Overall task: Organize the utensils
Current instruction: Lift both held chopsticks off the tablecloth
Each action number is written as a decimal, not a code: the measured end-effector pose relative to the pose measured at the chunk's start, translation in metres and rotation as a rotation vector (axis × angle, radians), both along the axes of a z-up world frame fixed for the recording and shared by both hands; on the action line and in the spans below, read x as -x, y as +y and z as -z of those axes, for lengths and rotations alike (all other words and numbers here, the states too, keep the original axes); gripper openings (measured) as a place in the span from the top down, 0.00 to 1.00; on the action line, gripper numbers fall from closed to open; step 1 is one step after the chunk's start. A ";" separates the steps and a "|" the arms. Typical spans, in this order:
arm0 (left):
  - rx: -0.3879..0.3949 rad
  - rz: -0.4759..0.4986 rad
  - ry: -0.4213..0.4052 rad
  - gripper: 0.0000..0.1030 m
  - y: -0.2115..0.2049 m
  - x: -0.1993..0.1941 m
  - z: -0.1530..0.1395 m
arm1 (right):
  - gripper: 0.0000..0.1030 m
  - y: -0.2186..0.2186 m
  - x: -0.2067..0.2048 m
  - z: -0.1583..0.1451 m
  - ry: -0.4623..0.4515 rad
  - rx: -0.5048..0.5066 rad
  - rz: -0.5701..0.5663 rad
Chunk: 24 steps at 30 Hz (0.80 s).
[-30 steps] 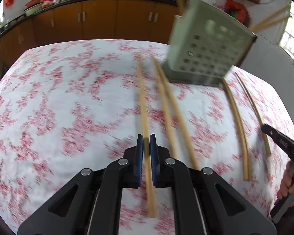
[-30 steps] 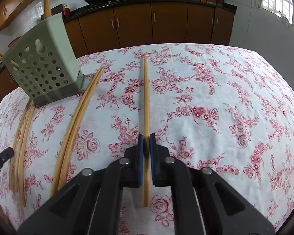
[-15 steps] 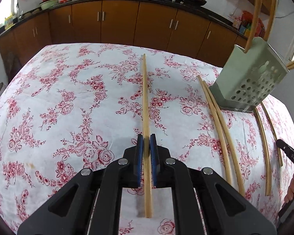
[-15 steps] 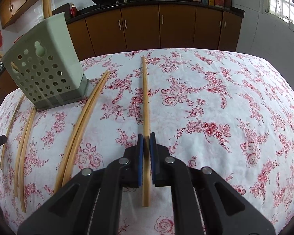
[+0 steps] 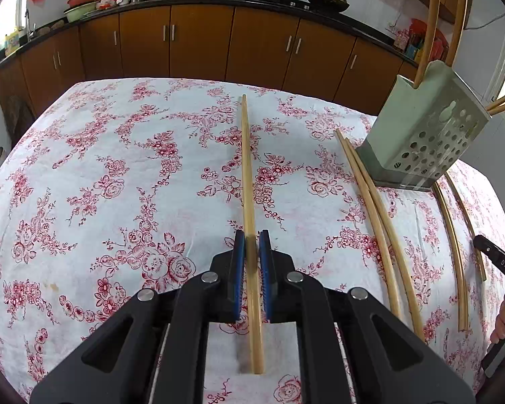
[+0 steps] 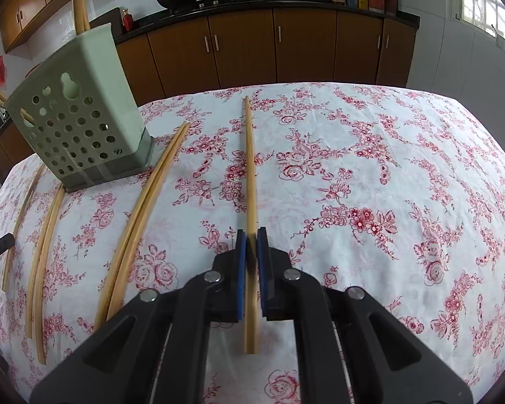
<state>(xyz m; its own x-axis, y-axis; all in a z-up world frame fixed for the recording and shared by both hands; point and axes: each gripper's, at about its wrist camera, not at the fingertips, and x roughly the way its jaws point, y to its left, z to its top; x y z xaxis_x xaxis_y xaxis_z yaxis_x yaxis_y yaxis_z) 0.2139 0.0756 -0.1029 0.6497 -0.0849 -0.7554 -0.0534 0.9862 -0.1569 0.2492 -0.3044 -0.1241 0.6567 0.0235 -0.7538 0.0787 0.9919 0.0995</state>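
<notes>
In the left wrist view my left gripper (image 5: 251, 245) is shut on a long bamboo chopstick (image 5: 247, 168) that sticks out forward over the floral cloth. The right wrist view shows my right gripper (image 6: 251, 242) shut the same way on another chopstick (image 6: 250, 168). A pale green perforated utensil holder (image 5: 424, 134) (image 6: 80, 128) stands between the two hands, with several chopsticks upright in it (image 5: 431, 27). A pair of chopsticks (image 5: 377, 222) (image 6: 144, 208) lies on the cloth beside the holder, and another pair (image 5: 454, 235) (image 6: 45, 235) lies on its other side.
The table (image 5: 84, 168) wears a white cloth with red flowers and ends ahead before brown kitchen cabinets (image 5: 202, 40). A hand on the other gripper's black body (image 5: 498, 262) shows at the right edge of the left wrist view.
The left wrist view has swung left with its chopstick, so the holder has gone from top centre to the right edge. The right gripper has hardly moved.
</notes>
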 end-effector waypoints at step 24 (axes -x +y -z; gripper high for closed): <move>-0.097 -0.005 0.011 0.90 -0.013 0.006 0.000 | 0.91 0.007 0.005 -0.001 0.004 0.044 -0.010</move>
<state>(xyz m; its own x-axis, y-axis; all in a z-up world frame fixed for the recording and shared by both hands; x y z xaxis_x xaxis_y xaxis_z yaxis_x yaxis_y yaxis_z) 0.2076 0.0627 -0.1025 0.6412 -0.0079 -0.7673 -0.0598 0.9964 -0.0602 0.2444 -0.2978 -0.1232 0.6534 -0.0033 -0.7570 0.0689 0.9961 0.0552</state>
